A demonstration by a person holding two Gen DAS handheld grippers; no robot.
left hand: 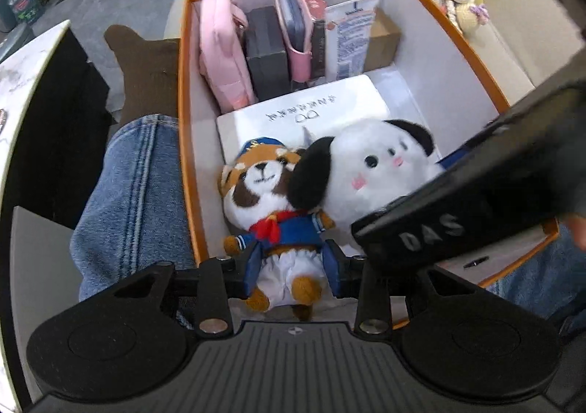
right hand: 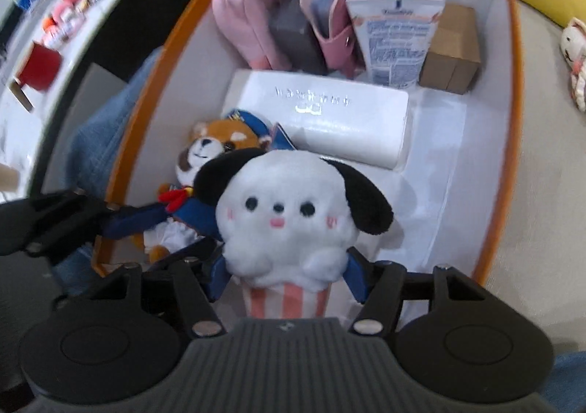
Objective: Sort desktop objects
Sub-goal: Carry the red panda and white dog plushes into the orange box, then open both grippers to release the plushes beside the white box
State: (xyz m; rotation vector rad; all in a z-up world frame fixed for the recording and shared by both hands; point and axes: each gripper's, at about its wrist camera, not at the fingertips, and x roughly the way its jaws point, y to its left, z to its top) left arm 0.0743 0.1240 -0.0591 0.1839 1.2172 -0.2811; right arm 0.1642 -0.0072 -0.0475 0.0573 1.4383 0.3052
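Both pairs of jaws are closed on soft toys over an orange box (left hand: 185,142) with white walls that rests on the person's lap. The left gripper (left hand: 293,272) has its blue pads pressed against the hips of a red panda plush (left hand: 273,200) in a sailor suit, which lies near the box's near left corner. The right gripper (right hand: 285,275) clamps the striped pink base of a white puppy plush (right hand: 289,215) with black ears, just to the panda's right and touching it.

Behind the toys, across the middle of the box floor, lies a white case (right hand: 329,120) with silver lettering. Along the far wall, from left to right, stand a pink pouch (right hand: 241,14), a dark grey box (right hand: 293,32), a pink wallet (right hand: 329,10), a white tube (right hand: 395,43) with blue print, and a brown carton (right hand: 452,47) in the far right corner.
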